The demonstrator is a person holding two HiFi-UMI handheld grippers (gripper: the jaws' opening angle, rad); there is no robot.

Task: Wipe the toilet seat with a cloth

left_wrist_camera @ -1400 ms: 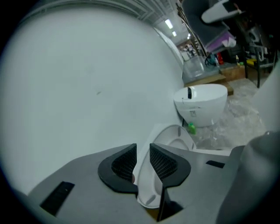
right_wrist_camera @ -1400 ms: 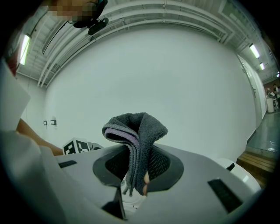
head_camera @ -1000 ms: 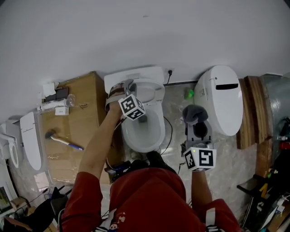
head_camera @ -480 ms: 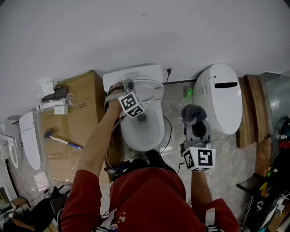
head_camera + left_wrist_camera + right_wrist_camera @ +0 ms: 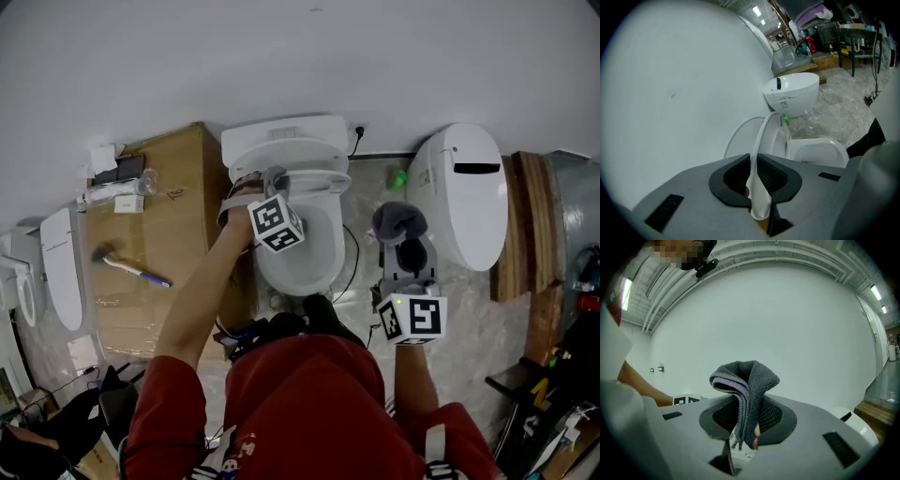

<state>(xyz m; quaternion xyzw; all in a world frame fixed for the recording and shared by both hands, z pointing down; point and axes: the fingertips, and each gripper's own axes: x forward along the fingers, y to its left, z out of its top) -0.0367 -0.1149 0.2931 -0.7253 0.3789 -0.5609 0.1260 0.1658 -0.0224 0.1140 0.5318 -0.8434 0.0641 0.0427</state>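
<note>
While right tongs [image 5: 748, 422] pinch grey cloth [image 5: 746, 379] | left tongs [image 5: 756, 180] — jaws just closing — clamp toilet seat [image 5: 765, 137].

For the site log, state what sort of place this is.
Probably a workshop or storeroom, not a home bathroom: the middle toilet and a closed toilet stand side by side along one wall, with a cardboard box beside them.

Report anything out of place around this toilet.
A blue-handled tool lies loose on the cardboard box left of the toilet. A second toilet, lid closed, stands right beside it, so this looks more like a workshop than a bathroom. Nothing looks spilled or broken.
</note>
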